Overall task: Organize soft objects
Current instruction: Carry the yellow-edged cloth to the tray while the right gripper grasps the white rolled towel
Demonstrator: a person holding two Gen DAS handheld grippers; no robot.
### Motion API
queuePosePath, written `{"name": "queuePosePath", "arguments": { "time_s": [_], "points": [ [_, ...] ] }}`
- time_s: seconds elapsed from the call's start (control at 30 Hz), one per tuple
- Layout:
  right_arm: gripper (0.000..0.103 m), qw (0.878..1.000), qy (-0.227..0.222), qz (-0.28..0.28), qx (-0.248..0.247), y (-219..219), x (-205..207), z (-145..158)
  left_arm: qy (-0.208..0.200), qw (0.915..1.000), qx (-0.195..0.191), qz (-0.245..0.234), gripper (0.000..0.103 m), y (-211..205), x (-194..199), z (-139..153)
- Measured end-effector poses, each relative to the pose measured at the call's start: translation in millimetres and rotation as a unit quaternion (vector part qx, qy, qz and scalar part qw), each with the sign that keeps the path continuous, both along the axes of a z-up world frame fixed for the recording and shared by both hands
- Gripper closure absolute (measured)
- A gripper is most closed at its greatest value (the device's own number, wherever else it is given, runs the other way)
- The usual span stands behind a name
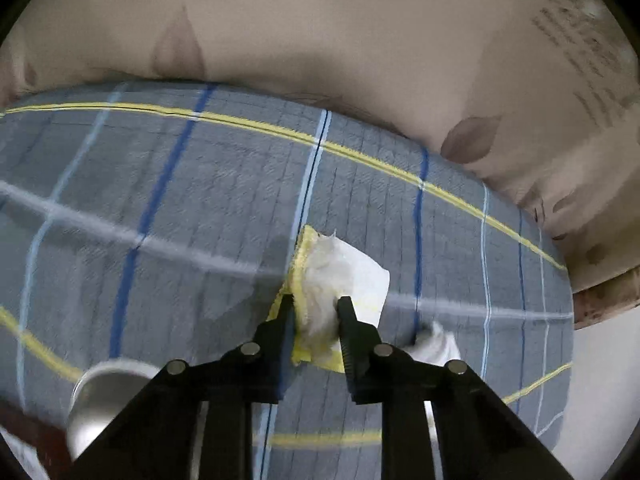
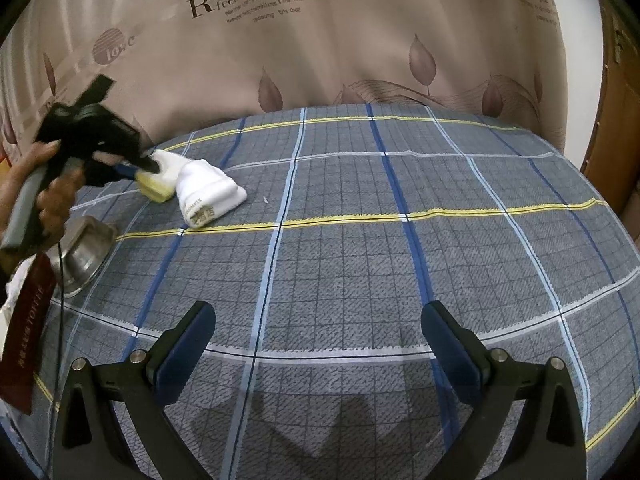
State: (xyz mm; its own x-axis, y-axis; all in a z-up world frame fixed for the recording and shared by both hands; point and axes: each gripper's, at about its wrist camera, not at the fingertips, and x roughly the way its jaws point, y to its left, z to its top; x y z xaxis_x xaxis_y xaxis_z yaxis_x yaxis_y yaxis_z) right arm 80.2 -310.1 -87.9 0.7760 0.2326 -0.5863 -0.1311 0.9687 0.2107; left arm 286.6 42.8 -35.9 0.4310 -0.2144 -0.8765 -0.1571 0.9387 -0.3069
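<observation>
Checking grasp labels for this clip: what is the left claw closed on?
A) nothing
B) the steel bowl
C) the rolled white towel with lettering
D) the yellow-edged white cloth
D: the left claw pinches the cloth, while the towel lies beside it and the bowl sits apart, untouched.

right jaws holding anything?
No. The right gripper has its jaws spread wide over the bare plaid cloth, with nothing between them.
</observation>
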Motion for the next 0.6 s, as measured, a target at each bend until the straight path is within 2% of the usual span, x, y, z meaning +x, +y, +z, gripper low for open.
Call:
{"name": "queuePosePath", "arguments": {
  "time_s": [0.13, 0.3, 0.43, 0.6],
  "points": [
    [0.001, 1.0, 0.002, 0.0, 0.0, 0.0, -0.4, -0.5, -0.05, 0.9984, -0.017, 0.02, 0.082, 3.9, -66.8, 25.5],
    [0.0, 1.0, -0.016, 0.011, 0.008, -0.9, -6.5, 2.4, -0.096, 0.995, -0.014, 0.022, 0.082, -0.7, -156.5, 48.0],
    [0.0, 0.996, -0.04, 0.076, 0.012, 10.0, -8.9, 12.2, -0.112, 0.993, -0.021, 0.028, 0.082, -0.4, -211.8, 56.4],
    [0.0, 0.989, -0.034, 0.144, -0.023, 48.8, 28.6, 31.3, -0.129, 0.9907, -0.012, 0.043, 0.082, 11.7, -274.1, 68.5]
  ]
}}
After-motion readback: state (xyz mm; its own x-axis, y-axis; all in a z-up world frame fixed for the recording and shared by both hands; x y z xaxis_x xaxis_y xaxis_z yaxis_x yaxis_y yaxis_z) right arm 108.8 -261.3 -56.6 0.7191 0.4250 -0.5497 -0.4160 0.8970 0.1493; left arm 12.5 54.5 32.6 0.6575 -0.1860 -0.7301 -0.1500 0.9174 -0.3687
